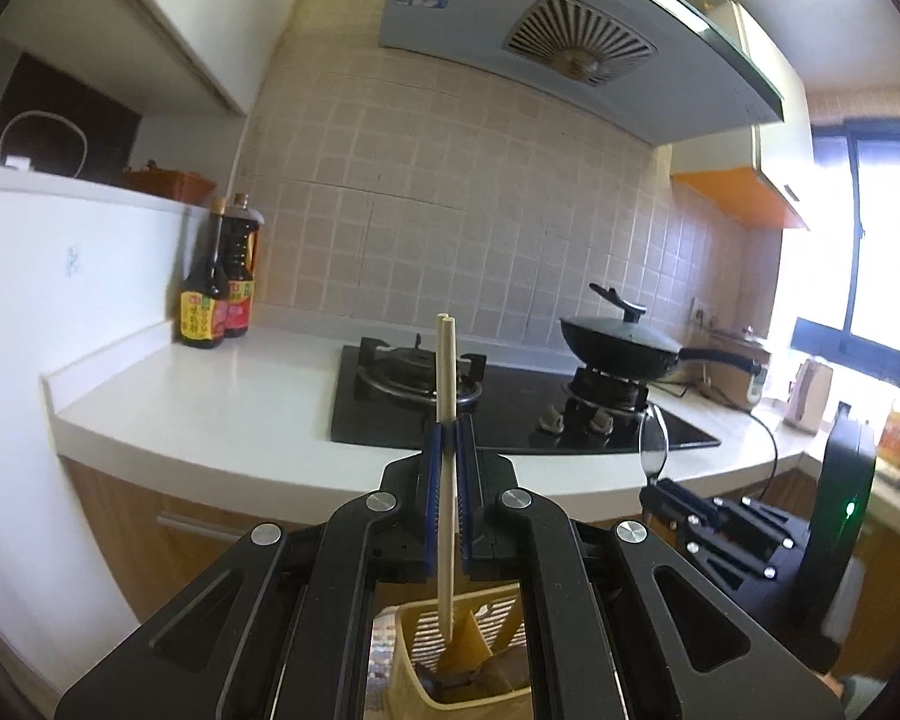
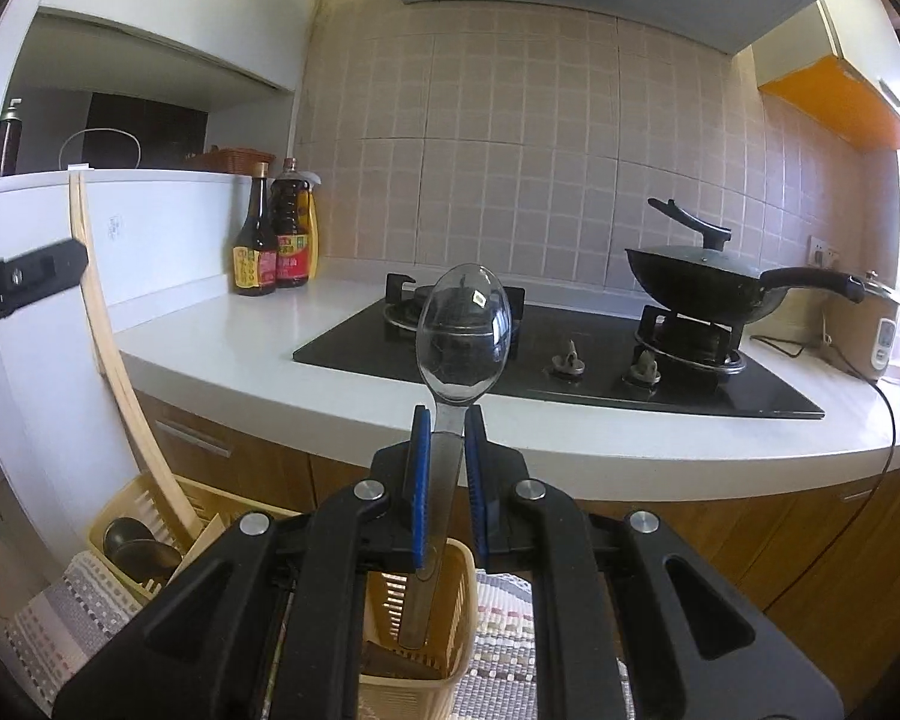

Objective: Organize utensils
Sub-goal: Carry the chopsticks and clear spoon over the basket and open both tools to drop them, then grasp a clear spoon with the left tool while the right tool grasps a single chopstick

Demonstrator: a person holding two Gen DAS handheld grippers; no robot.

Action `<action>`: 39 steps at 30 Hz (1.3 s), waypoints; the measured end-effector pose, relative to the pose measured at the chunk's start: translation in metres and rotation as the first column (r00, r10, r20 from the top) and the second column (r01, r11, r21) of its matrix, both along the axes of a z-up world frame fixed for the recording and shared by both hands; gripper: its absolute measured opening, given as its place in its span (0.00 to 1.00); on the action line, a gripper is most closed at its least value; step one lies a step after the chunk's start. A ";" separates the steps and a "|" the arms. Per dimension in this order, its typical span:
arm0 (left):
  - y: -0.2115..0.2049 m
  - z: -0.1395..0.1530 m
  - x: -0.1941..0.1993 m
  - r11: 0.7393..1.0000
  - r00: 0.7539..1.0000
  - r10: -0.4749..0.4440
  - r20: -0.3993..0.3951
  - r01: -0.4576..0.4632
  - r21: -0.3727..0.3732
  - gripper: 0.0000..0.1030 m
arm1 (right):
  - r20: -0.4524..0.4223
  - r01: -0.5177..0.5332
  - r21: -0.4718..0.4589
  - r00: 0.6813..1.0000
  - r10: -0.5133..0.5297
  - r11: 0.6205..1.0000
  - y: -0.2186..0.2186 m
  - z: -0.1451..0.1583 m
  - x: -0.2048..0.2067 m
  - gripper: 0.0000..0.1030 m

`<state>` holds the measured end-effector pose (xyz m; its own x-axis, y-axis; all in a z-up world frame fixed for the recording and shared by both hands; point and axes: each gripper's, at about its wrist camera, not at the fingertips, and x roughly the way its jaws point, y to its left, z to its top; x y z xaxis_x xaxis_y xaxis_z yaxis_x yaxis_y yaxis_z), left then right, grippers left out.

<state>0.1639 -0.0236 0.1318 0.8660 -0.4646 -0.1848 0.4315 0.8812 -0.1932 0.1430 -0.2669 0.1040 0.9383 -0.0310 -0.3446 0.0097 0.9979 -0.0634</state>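
My left gripper (image 1: 448,426) is shut on a pair of wooden chopsticks (image 1: 445,372) held upright. Their lower ends reach into a yellow slotted utensil basket (image 1: 403,648) below. My right gripper (image 2: 448,420) is shut on the handle of a metal spoon (image 2: 463,330), bowl up, with the handle's end down inside a basket (image 2: 456,660) compartment. In the right wrist view the chopsticks (image 2: 105,348) slant into the basket's left part (image 2: 111,519), beside a dark utensil (image 2: 132,540). The left wrist view shows the right gripper (image 1: 654,483) and spoon (image 1: 654,438) at right.
The basket stands on a patterned mat (image 2: 504,618) in front of a white counter (image 2: 240,354). On the counter are a black gas stove (image 2: 570,354), a lidded wok (image 2: 708,282), sauce bottles (image 2: 270,246), and a rice cooker (image 2: 882,324) with a cord.
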 end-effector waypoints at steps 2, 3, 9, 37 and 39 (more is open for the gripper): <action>-0.001 -0.001 0.000 1.000 1.000 -0.002 0.002 0.002 0.010 0.03 | -0.001 0.000 -0.004 1.000 0.000 1.000 0.001 0.000 0.001 0.09; -0.003 -0.003 0.001 1.000 1.000 -0.003 -0.003 0.004 0.028 0.03 | -0.007 -0.001 -0.001 1.000 0.001 1.000 0.000 -0.001 0.002 0.09; -0.013 -0.016 -0.001 0.994 0.999 -0.036 -0.035 0.040 0.097 0.03 | -0.041 -0.011 -0.001 0.999 0.011 1.000 0.002 -0.009 0.004 0.10; -0.008 -0.081 -0.090 0.960 0.904 -0.138 -0.405 0.223 0.170 0.38 | -0.434 -0.015 0.118 0.899 0.065 0.993 -0.003 -0.006 -0.119 0.33; -0.013 -0.100 -0.086 0.947 0.857 -0.143 -0.495 0.265 0.184 0.38 | -0.528 -0.012 0.121 0.846 0.074 0.993 -0.002 -0.022 -0.117 0.33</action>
<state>0.0783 -0.0361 0.0321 0.5376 -0.5106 -0.6710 0.5176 0.8281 -0.2155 0.0259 -0.2688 0.0821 0.6102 0.0720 -0.7890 -0.0372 0.9974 0.0623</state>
